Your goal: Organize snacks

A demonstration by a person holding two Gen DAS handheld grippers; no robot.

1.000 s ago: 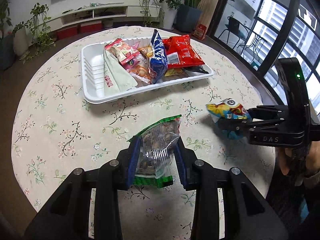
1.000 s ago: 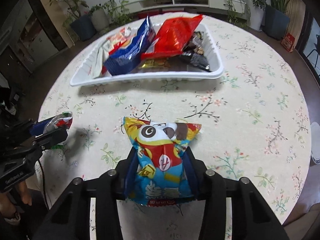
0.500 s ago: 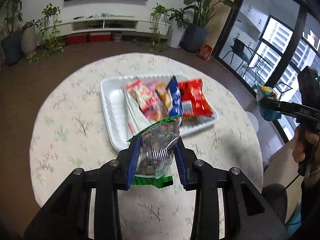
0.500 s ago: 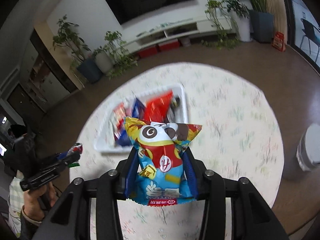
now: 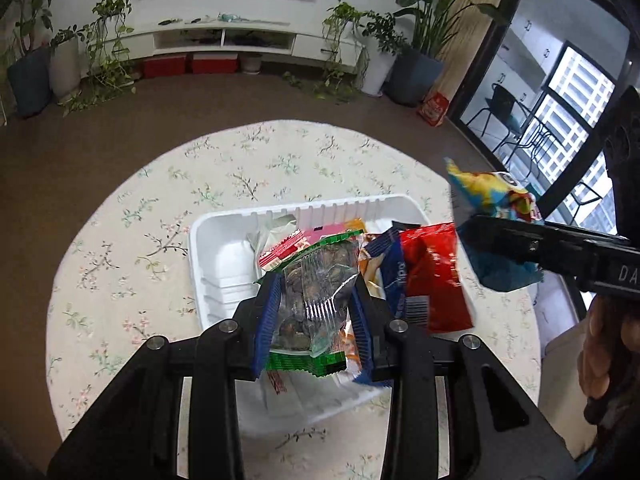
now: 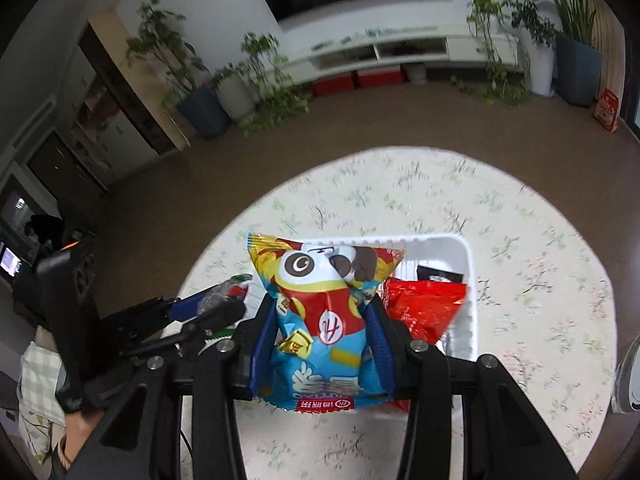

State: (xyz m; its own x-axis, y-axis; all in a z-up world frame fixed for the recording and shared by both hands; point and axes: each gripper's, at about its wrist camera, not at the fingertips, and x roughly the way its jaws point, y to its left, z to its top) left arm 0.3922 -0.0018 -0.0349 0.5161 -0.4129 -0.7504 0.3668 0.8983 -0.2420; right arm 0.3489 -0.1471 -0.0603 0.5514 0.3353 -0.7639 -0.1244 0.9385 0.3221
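My left gripper [image 5: 316, 316] is shut on a clear, green-edged bag of dark nuts [image 5: 316, 300], held in the air over the white tray [image 5: 224, 256]. The tray holds several snack packets, among them a red bag [image 5: 434, 276] and a blue one [image 5: 394, 276]. My right gripper [image 6: 322, 336] is shut on a blue and yellow cartoon snack bag [image 6: 324, 312], raised above the tray [image 6: 466, 280], whose right end shows with the red bag [image 6: 424, 308]. Each gripper shows in the other's view: the right one [image 5: 480, 236] at the right, the left one [image 6: 216, 304] at the left.
The tray sits on a round table with a floral cloth [image 5: 132, 240]. Brown floor surrounds it. A white TV bench [image 5: 224, 40] and potted plants [image 5: 412, 64] line the far wall. A hand [image 5: 608, 344] holds the right gripper's handle. A white bin [image 6: 630, 376] stands right of the table.
Both grippers have risen from near the tabletop and moved over the tray, each still carrying its bag. The table now looks smaller and farther below.
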